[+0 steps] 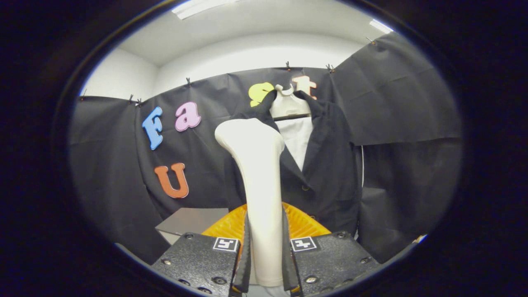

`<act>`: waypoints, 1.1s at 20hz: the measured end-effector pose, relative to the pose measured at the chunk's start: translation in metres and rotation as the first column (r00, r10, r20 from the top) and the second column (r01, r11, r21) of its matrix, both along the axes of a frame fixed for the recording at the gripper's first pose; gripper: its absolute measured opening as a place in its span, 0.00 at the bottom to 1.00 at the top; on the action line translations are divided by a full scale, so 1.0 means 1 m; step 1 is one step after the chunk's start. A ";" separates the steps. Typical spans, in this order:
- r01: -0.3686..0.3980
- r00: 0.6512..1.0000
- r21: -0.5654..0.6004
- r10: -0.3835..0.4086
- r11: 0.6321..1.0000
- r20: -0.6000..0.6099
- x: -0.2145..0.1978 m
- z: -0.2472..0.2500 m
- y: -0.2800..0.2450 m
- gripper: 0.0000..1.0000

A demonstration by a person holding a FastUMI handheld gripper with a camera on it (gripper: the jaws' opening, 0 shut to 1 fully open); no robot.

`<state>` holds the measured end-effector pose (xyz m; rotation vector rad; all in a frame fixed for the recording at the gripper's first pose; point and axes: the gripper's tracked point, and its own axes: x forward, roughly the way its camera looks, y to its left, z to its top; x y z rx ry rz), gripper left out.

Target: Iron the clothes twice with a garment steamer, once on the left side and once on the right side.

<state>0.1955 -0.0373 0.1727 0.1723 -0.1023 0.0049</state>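
Cream plastic fills the gap between the two black fingers: the gripper (266, 251) is clamped on the handle of the garment steamer (258, 181), both pads pressing its sides. The steamer stands upright from the fingers, its handle widening to a rounded head that tilts toward the left shoulder of the clothes.

Just behind the fingers sits an orange ribbed base (299, 222), partly hidden by the handle, and to its left a grey flat box (192, 220) lies on a pale surface whose edges I cannot make out.

Beyond the steamer hangs a dark jacket (326, 165) over a white shirt (298, 142), both on a pale hanger form (288, 105) against the booth's black cloth wall (404, 123). The steamer's head is near the jacket's collar; whether it touches the fabric I cannot tell.

Above the cloth runs a white wall (255, 55) and a ceiling with a strip light (194, 7).
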 end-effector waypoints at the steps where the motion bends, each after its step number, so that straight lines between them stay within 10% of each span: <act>1: 0.010 1.000 -0.007 -0.011 1.000 -0.009 0.008 -0.002 -0.007 0.33; 22: 0.053 0.994 -0.127 -0.065 0.990 -0.087 0.140 -0.033 -0.039 0.33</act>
